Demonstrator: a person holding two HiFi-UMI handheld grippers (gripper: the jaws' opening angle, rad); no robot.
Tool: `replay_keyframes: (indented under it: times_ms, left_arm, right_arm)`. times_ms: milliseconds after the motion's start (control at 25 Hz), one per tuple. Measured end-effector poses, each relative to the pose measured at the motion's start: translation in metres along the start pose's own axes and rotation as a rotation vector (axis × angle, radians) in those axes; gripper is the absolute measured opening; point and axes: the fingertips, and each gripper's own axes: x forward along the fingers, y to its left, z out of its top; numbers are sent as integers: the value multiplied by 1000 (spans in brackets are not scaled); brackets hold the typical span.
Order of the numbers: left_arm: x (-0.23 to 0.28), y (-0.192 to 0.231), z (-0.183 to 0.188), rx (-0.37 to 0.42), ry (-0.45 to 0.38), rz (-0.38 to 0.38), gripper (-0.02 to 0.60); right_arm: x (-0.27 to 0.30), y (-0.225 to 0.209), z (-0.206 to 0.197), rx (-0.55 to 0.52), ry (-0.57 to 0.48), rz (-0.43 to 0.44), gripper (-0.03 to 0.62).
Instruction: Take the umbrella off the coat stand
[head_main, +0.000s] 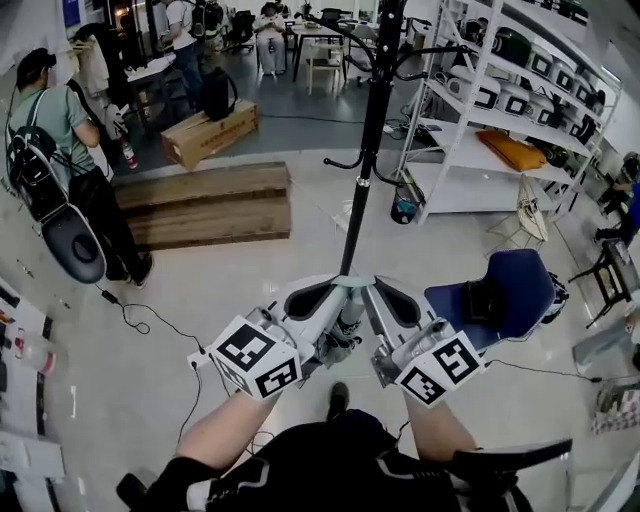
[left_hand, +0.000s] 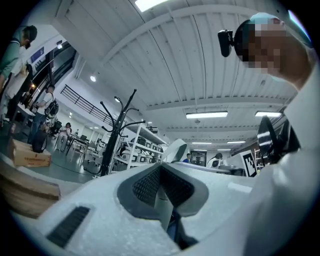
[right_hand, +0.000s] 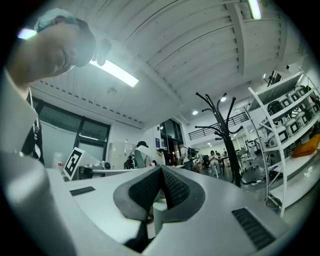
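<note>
The black coat stand (head_main: 365, 150) rises from the floor straight ahead of me, with curved hooks along its pole. A small dark folded umbrella (head_main: 404, 206) seems to hang from a low hook on its right side. My left gripper (head_main: 325, 292) and right gripper (head_main: 385, 295) are held side by side below the stand's foot, well short of the umbrella. Both point toward the stand with jaws closed and nothing between them. In the left gripper view the left gripper (left_hand: 161, 167) faces the coat stand (left_hand: 114, 137). In the right gripper view the right gripper (right_hand: 161, 171) has the coat stand (right_hand: 225, 135) at its right.
A white shelf unit (head_main: 500, 150) with boxes stands right of the stand, and a blue chair (head_main: 505, 290) sits near my right gripper. Left are a low wooden platform (head_main: 200, 205), a cardboard box (head_main: 210, 132) and a person with a backpack (head_main: 60, 150). A cable (head_main: 150, 322) lies on the floor.
</note>
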Motion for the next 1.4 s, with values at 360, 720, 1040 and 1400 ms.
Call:
replay_keyframes:
  times_ms: [360, 720, 1040, 1400]
  left_arm:
    - [67, 46, 9, -21, -26, 14, 11]
    - [133, 91, 15, -34, -32, 45, 11]
    - [160, 127, 23, -13, -23, 48, 11]
    - [194, 168, 39, -3, -66, 21, 11]
  right_arm:
    - [38, -73, 11, 1, -4, 32, 8]
    - [73, -141, 20, -7, 5, 74, 8]
    - [105, -172, 23, -14, 1, 96, 8]
    - [145, -210, 31, -56, -11, 65, 8]
